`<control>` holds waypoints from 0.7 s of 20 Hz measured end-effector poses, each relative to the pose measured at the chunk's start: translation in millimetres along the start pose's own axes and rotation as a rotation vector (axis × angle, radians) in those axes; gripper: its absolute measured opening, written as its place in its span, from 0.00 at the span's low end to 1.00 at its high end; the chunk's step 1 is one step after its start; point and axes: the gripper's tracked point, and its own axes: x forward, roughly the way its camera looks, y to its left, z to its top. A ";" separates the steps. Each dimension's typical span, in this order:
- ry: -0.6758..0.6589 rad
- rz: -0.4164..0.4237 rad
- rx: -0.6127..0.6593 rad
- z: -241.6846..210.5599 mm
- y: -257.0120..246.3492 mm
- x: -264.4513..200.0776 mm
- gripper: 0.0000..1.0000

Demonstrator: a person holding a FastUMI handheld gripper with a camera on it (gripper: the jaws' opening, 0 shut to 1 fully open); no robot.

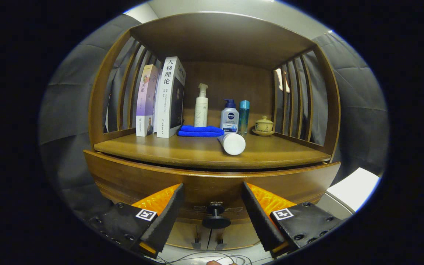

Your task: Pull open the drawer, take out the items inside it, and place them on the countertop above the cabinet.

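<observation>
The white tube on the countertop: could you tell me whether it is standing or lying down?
Lying down. The white tube rests on its side on the countertop, its round end facing the open gripper.

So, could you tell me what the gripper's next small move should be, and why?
Probably close the jaws on the drawer knob. The gripper is open, with the knob between its fingers and neither touching it, and the drawer looks barely open, so a firm grip must come before pulling.
</observation>
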 end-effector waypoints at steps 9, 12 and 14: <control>-0.002 0.014 -0.004 4.3 4.8 12.6 0.98; -0.015 -0.016 -0.028 11.6 -5.3 7.2 0.98; -0.071 -0.017 -0.041 29.6 -7.0 -6.5 0.96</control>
